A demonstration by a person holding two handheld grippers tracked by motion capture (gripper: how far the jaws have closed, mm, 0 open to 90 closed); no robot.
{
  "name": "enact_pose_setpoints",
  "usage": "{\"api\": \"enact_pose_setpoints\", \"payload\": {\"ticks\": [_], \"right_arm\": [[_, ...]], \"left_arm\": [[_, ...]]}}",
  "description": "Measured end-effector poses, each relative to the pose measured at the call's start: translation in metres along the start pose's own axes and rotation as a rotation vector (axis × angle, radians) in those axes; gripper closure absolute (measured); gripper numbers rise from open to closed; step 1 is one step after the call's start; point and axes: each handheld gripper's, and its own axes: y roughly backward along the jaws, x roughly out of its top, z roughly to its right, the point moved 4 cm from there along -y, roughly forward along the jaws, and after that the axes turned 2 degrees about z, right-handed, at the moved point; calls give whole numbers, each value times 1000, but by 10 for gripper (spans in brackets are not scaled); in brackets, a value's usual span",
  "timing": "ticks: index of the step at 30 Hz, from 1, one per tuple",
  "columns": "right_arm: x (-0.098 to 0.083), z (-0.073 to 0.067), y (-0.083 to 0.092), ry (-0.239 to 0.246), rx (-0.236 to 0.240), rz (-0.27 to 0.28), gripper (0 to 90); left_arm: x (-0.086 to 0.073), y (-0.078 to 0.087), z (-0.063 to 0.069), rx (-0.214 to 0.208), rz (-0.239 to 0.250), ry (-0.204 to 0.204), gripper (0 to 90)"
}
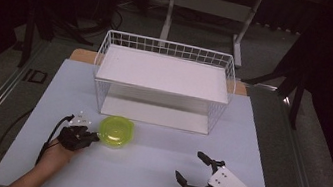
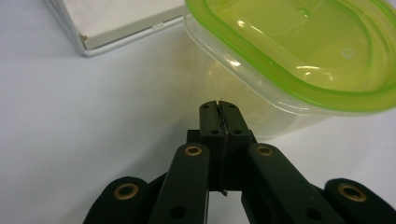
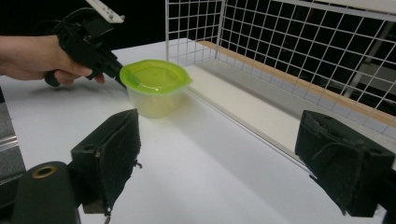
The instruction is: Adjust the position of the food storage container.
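Where the high view looks down on the white table (image 1: 152,172), a white wire rack (image 1: 164,80) with two shelves stands at the far middle, and a clear container with a green lid (image 1: 116,131) sits just in front of the rack's lower left corner. The left gripper (image 1: 91,137) lies at the container's left side, its tips pointing at the wall of the tub; whether they touch it is hard to tell from up here. The right gripper (image 1: 190,167) rests well apart, toward the near right of the table, jaws spread wide.

Along the left gripper's own view, its two black jaws are pressed together with nothing between them, the tips (image 2: 219,114) just short of the container (image 2: 289,60), under the overhang of the green lid. A corner of the rack's lower shelf (image 2: 116,23) shows at upper left.

From the right gripper view, the two padded fingers (image 3: 112,154) stand far apart with bare table between them. Beyond them the container (image 3: 155,88) sits upright on the table beside the rack's lower shelf (image 3: 247,102), lid on, and the left gripper (image 3: 100,53), held in a hand (image 3: 37,58), meets it from the far side.
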Motion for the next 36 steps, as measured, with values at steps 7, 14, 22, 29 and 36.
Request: {"api": "enact_pose_setpoints", "payload": {"ticks": [7, 14, 22, 29, 36], "right_arm": [[-1, 0, -1, 8, -1, -10, 140], [-1, 1, -1, -7, 2, 0, 141], [0, 1, -1, -4, 5, -2, 141], [-2, 2, -1, -5, -3, -8, 140], [-3, 1, -4, -3, 10, -13, 140]], "left_arm": [[-1, 13, -8, 10, 26, 49, 900], [5, 3, 1, -21, 18, 34, 900], [15, -15, 17, -57, -2, 17, 900], [28, -37, 36, -87, -13, 1, 900], [37, -58, 47, -103, -23, -7, 900]]}}
